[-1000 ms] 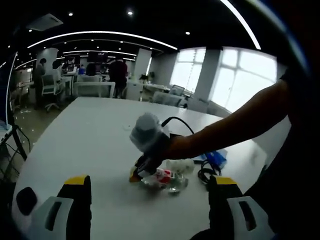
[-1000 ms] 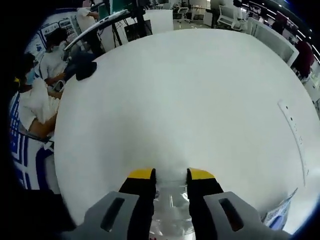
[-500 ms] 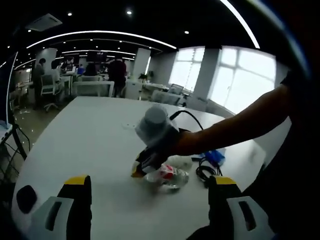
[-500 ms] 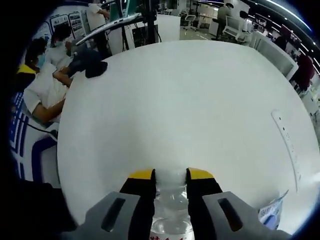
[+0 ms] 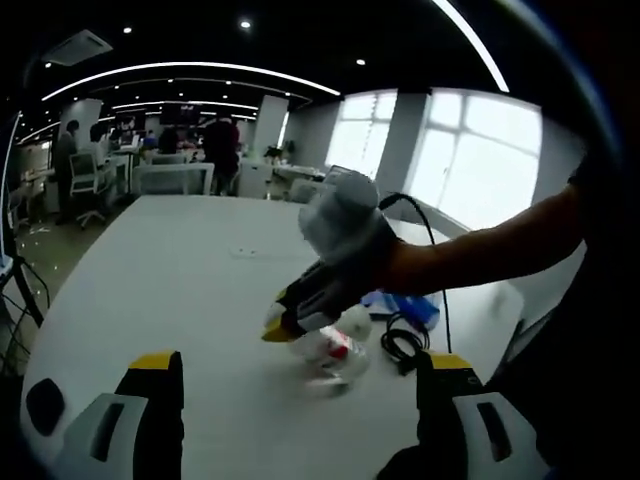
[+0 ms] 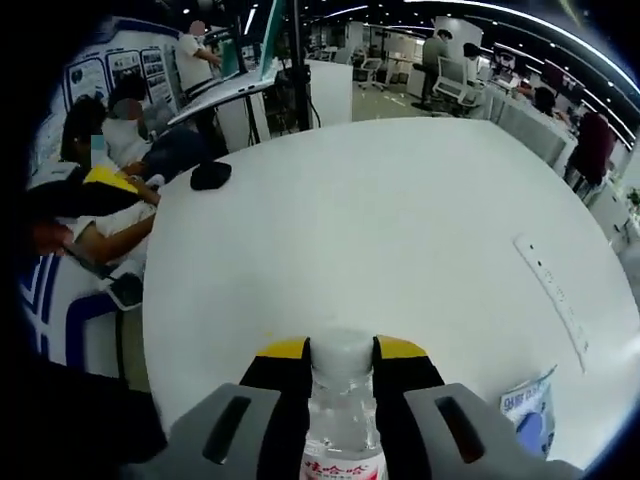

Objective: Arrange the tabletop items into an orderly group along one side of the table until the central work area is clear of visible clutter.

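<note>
Our right gripper point(image 6: 340, 348) has its yellow-tipped jaws closed on the neck of a clear water bottle point(image 6: 342, 440), the white cap standing just above the tips. We judge the step in hand to be carrying this bottle toward the group of items at one side of the white table point(image 6: 400, 230). To do it well we should keep the squeeze even, so the thin plastic neither slips nor buckles, hold the bottle upright as it travels, and set it down beside the others rather than on them.

The left gripper view gives what the other lacks: from outside, the right gripper point(image 5: 283, 322) reaches in from 3 o'clock and the bottle point(image 5: 335, 350) hangs blurred below it, near the tabletop. At 3 o'clock of the bottle lie a coiled black cable point(image 5: 402, 347) and a blue packet point(image 5: 405, 307). Our left gripper point(image 5: 297, 368) holds its jaws wide apart at 6 o'clock, with nothing between them.

The right gripper view adds a dark object point(image 6: 210, 175) at 10 o'clock and the blue packet point(image 6: 530, 415) at 4 o'clock.
</note>
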The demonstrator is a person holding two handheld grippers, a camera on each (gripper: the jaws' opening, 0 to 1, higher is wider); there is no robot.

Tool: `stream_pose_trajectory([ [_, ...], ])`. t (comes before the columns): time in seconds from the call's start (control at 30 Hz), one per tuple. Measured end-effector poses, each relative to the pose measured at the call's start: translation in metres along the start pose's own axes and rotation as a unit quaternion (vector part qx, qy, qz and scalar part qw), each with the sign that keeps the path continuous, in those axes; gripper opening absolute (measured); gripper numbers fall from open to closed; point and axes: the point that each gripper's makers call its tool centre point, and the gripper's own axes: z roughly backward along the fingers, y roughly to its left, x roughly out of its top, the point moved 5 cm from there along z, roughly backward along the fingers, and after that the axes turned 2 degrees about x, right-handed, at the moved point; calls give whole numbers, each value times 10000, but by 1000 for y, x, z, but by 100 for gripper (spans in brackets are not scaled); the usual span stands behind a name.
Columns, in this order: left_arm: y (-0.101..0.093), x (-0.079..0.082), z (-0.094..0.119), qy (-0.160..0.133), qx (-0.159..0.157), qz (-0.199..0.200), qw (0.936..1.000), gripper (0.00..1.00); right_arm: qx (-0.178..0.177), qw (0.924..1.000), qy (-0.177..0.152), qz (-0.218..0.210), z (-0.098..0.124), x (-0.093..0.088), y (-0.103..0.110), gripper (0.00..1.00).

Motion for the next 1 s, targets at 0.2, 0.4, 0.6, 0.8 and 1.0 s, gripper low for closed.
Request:
stream_pose_trajectory([
  [0.2,-12,2,-8,29,-147,-96,9998,96,-58,9992,-392,-3,32,-7,4,18],
  [0.4,-25,3,-13,83,-307,-206,9993,96,-201,9974,-680,-124,54,-15,2,18],
  [0.6,-34,5,-18,109,-425,-293,9986,96,-336,9952,-899,-203,77,-27,5,18],
  [0.8,-46,5,-26,173,-562,-386,9975,96,-449,9931,-1040,-296,98,-42,7,18],
  [1.0,-55,9,-33,193,-690,-531,9960,96,-542,9912,-1121,-438,110,-53,8,18],
])
